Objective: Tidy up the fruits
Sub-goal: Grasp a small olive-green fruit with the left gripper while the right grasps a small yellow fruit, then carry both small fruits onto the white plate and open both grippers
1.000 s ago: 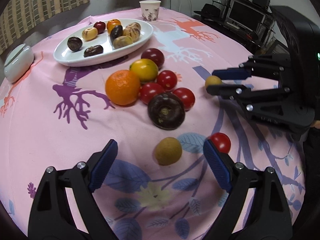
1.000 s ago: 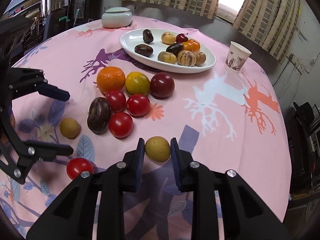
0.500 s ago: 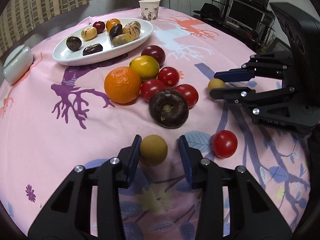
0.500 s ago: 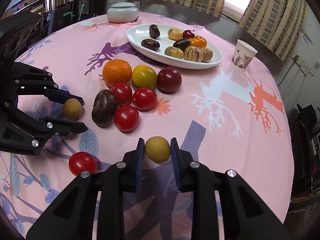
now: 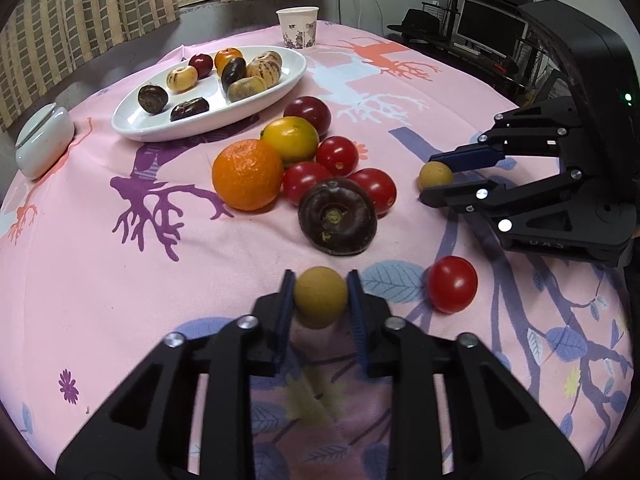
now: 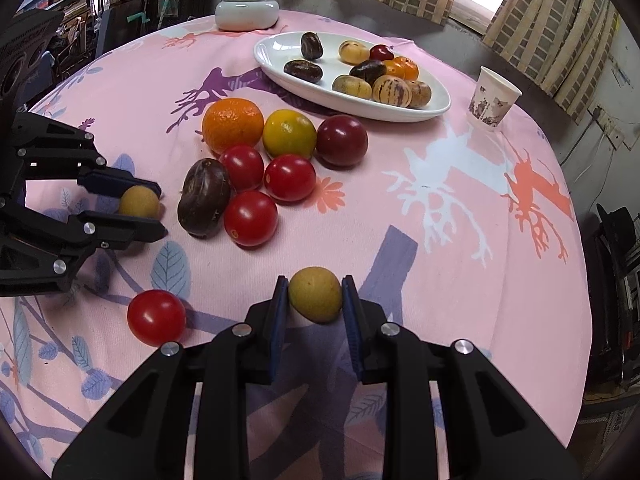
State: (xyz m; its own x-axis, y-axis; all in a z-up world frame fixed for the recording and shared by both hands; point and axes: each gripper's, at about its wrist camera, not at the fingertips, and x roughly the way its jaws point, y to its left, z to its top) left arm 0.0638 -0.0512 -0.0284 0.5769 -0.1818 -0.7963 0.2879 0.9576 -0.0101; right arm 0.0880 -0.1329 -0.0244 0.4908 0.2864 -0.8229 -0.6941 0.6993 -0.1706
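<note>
1. Edges and room: the pink tablecloth (image 5: 100,264) lies bare on the near left in the left wrist view. In the right wrist view it is bare on the right, up to the table edge. The white plate (image 6: 436,108) sits far, a paper cup (image 6: 494,98) beyond it near the far edge, and a white lidded dish (image 6: 246,10) at the far left.
2. Change: the left gripper (image 5: 320,304) stood wide a second ago – its jaws have just been closing and now clamp a tan longan (image 5: 320,296). The right gripper (image 6: 315,300) pinches its own longan (image 6: 315,294) as before. Both fruits sit low over the cloth, near side.
3. Count – loose on the cloth: one orange (image 5: 247,174), one yellow-green citrus (image 5: 291,138), one dark red plum (image 5: 308,110), one dark purple fruit (image 5: 338,216), four cherry tomatoes, one of them (image 5: 453,284) lying apart on the near right. On the plate: nine fruits.
</note>
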